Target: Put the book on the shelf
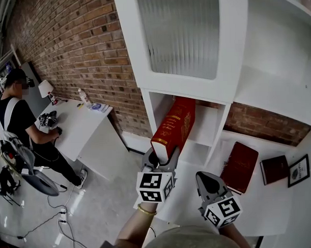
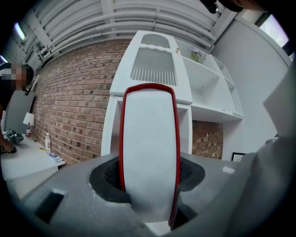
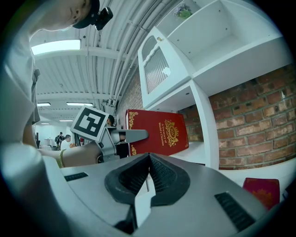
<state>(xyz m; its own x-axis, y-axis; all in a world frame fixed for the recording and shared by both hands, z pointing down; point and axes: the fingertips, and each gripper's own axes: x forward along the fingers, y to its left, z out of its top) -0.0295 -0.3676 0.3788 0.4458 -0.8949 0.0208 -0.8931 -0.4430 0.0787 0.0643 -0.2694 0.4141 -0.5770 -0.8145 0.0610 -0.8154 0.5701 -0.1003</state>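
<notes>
Seemingly, left claw (image 1: 164, 158) holds red book (image 1: 174, 126) half inside shelf (image 1: 205, 125).

Cubby (image 1: 206, 123) free right of book (image 1: 174, 126); upright (image 1: 220, 128) bounds it

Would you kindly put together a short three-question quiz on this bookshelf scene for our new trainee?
1. True or false: the right gripper holds a book.
2. Which gripper grips the red book? A) left gripper B) right gripper C) both
3. Fill in: beside the framed picture, ___ dark red books lie flat on the white ledge.
Key: 1 false, it is shut and empty; 2 A; 3 two.
</notes>
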